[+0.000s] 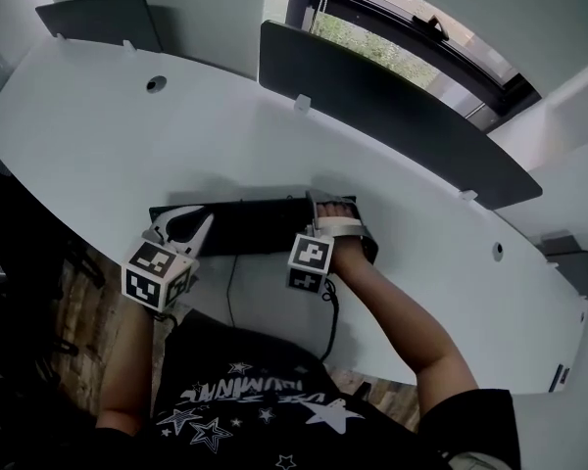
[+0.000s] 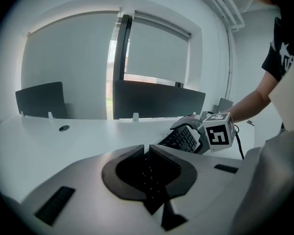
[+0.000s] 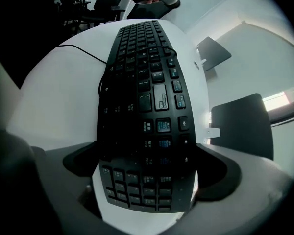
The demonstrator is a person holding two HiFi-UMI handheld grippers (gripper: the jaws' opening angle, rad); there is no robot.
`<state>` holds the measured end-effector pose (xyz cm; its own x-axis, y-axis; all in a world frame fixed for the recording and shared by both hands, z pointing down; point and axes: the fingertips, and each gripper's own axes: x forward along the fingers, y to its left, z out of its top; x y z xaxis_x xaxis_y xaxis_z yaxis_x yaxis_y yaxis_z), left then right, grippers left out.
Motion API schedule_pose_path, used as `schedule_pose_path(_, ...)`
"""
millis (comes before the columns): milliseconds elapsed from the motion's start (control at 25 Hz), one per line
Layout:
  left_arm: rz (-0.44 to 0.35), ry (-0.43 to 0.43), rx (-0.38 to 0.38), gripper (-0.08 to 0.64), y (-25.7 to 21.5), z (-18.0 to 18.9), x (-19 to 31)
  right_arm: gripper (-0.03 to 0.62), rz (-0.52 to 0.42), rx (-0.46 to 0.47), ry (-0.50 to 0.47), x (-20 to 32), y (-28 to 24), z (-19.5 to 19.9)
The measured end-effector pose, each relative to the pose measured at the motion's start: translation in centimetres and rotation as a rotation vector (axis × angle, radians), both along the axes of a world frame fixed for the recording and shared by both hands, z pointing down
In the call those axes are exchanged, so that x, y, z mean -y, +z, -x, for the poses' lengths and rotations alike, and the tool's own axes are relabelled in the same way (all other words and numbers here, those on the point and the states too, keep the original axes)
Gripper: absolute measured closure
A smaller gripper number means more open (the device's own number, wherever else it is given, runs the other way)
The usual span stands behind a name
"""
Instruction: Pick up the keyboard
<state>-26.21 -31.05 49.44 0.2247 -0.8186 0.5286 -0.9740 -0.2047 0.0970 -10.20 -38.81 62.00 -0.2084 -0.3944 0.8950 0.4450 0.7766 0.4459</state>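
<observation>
Head view: a white curved desk (image 1: 108, 135) stands below a window (image 1: 412, 37), with 2 dark panels (image 1: 392, 125) along its far edge. The black keyboard (image 1: 255, 225) sits near the front edge. The left gripper (image 1: 191, 221) is clamped on its left end and the right gripper (image 1: 328, 209) grasps its right end. A cable (image 1: 325, 311) hangs off the front edge.

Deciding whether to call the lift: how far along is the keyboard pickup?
Done: both grippers are at the keyboard. In hand: the right gripper clasps its number-pad end between its fingers; the left gripper is closed at the other end, its hold unclear. Left: the lift; the keyboard looks barely off the desk, if at all.
</observation>
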Motion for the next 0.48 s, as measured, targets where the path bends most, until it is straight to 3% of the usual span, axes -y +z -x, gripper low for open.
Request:
schedule_pose_path(40, 0.011, 0.031, 0.007, 0.532, -0.1, -0.4, 0.5, 0.014, -0.013, 0.011, 0.002, -0.2, 0.0, 0.0)
schedule_pose_path(120, 0.027, 0.106, 0.037, 0.427, 0.0, -1.2, 1.3, 0.015, -0.062, 0.022, -0.004, 0.0, -0.2, -0.3)
schedule_pose_path(240, 0.059, 0.225, 0.132, 0.345, 0.9, -2.1, 2.4, 0.015, -0.118, 0.042, -0.01, 0.3, -0.5, -0.4)
schedule_pose_path(320, 0.096, 0.291, 0.189, 0.307, 1.6, -2.5, 2.9, 0.015, -0.128, 0.045, -0.01, 0.2, -0.6, -0.4)
schedule_pose_path(480, 0.225, 0.393, 0.209, 0.282, 2.9, -3.3, 3.1, 0.015, -0.133, 0.07, 0.019, -0.2, -1.0, -0.2)
